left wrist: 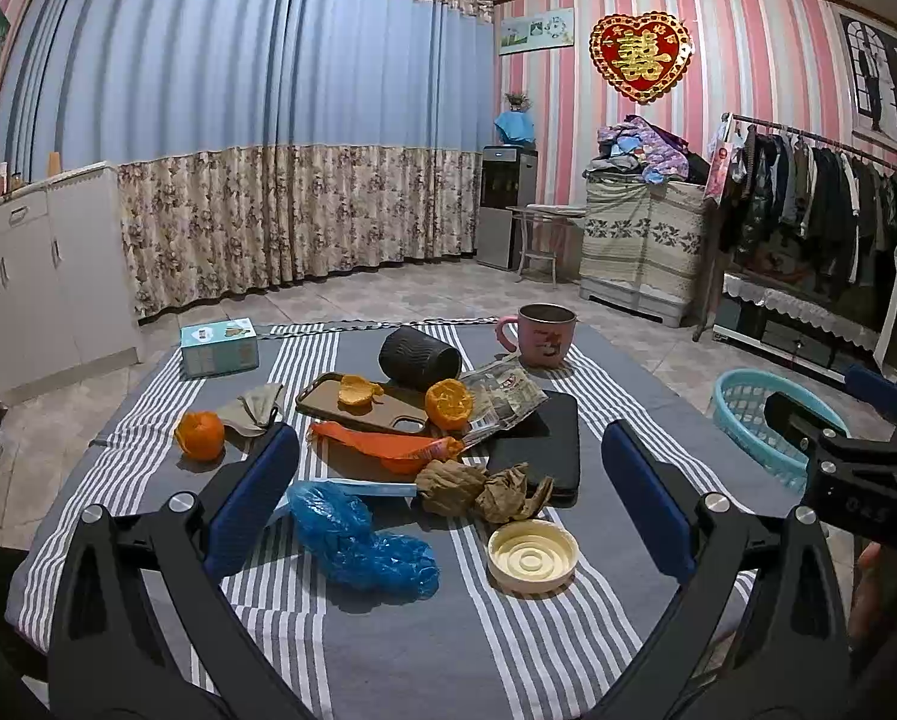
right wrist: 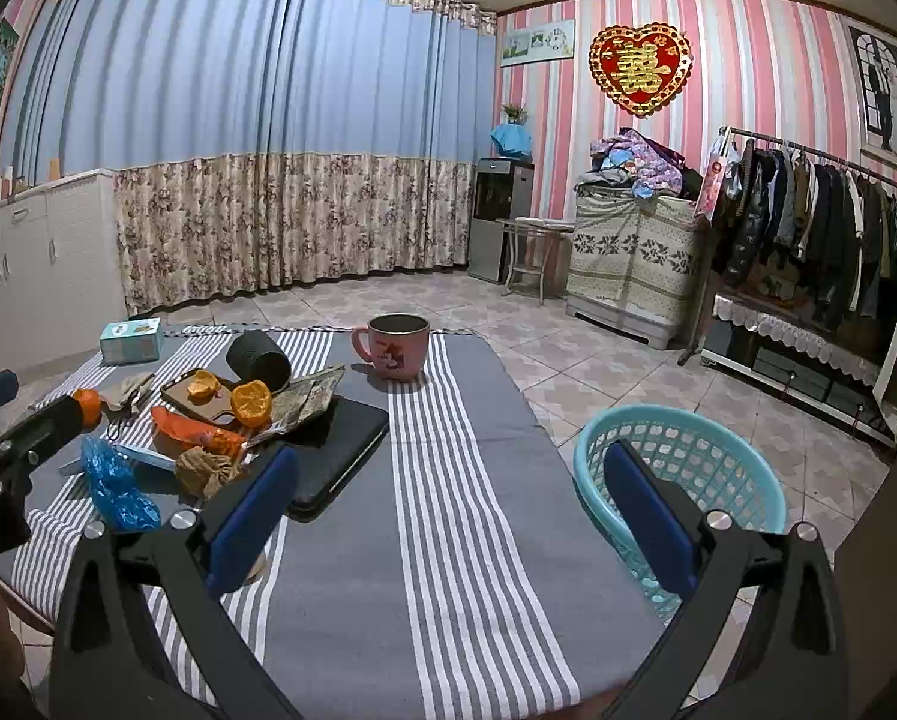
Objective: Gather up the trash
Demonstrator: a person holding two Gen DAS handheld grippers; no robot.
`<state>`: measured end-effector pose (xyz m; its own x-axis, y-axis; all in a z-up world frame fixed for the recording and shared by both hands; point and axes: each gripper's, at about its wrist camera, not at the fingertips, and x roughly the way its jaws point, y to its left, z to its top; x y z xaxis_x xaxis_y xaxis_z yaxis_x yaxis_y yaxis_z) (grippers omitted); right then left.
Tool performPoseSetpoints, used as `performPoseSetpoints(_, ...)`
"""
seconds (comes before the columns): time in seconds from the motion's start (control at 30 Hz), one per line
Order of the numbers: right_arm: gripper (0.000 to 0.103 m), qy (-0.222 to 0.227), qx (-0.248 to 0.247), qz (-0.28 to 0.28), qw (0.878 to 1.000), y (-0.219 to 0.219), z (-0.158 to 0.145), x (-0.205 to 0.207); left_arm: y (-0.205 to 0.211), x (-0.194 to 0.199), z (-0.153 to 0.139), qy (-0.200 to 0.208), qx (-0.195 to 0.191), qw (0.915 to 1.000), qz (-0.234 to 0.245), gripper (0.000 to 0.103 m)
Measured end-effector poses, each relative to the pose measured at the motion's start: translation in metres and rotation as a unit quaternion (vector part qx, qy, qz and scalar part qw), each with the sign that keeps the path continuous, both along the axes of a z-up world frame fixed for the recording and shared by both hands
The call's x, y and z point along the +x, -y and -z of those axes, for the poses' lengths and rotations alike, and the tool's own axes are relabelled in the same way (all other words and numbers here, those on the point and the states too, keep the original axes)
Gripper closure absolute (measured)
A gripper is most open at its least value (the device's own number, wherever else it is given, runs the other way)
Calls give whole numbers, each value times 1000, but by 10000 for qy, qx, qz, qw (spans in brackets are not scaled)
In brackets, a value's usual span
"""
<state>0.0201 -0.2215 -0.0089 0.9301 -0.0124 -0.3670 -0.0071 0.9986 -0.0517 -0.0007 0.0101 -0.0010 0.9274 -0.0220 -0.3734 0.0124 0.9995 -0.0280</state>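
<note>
Trash pile (left wrist: 424, 456) mid-frame on striped table (left wrist: 388, 648); left gripper (left wrist: 448, 498) and right gripper (right wrist: 448, 510) both spread wide, empty; teal basket (right wrist: 742, 450) lower right.

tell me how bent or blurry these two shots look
Left wrist view: strong fisheye bend, curtain bows, corners go black, table things like the cream lid stay sharp. Right wrist view: same bend, dark corners, the basket sharp, soft shadow beside the pink mug.
</note>
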Motion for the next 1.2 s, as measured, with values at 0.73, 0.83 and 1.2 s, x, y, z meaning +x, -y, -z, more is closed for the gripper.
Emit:
performPoseSetpoints(0.73,4,46,-43,81,9999,-6,4,2,0,2,6,-9,50,10000,40,5)
performPoseSetpoints(0.83,4,36,-51,103,9999,-3,6,2,0,2,6,-16,49,10000,43,5)
performPoseSetpoints(1.2,4,-71,55,146,9999,5,12,5,-1,3,7,-52,56,10000,47,5)
